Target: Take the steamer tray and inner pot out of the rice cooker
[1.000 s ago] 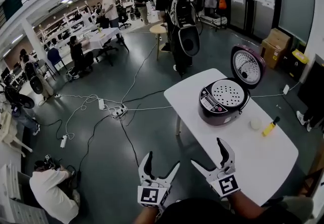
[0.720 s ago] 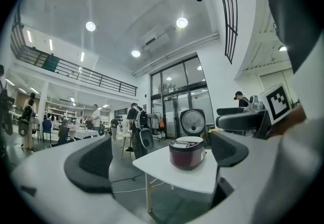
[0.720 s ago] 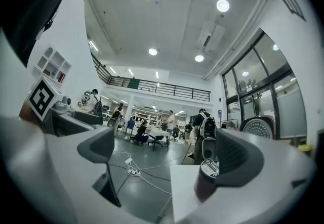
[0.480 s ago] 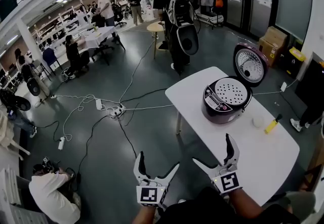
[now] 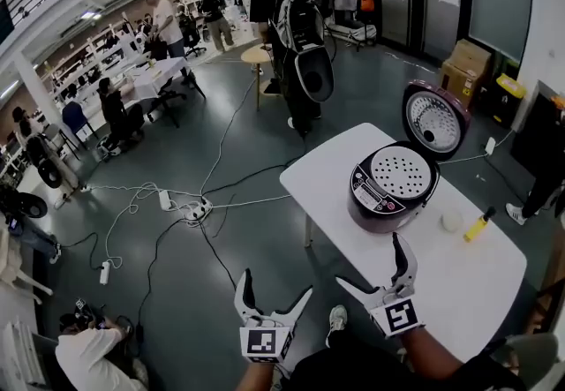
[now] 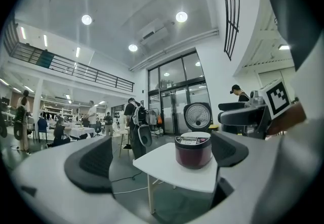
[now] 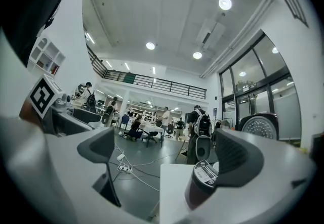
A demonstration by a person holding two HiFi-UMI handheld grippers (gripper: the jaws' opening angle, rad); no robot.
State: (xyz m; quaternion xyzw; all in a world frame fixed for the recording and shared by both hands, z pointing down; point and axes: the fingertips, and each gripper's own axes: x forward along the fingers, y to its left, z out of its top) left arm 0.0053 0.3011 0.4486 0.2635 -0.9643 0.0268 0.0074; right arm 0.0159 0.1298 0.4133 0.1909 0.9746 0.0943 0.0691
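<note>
A dark red rice cooker [image 5: 388, 191] stands on the white table [image 5: 459, 283] with its lid [image 5: 434, 120] raised; the perforated white steamer tray [image 5: 401, 171] lies in its top. It also shows far ahead in the left gripper view as the rice cooker [image 6: 193, 149] and in the right gripper view as the rice cooker [image 7: 201, 187]. The inner pot is hidden under the tray. My left gripper [image 5: 274, 296] hangs open over the floor, left of the table. My right gripper [image 5: 381, 268] stands open above the table's near edge, well short of the cooker. Both hold nothing.
A white round lid or cup [image 5: 451, 220] and a yellow bottle [image 5: 477, 225] lie on the table right of the cooker. A person with a backpack [image 5: 296, 23] stands beyond the table. Cables and a power strip [image 5: 196, 206] cross the floor at left.
Both grippers' jaws have spread wider. The cooker and table have drawn closer and shifted slightly in the head view as I moved toward them.
</note>
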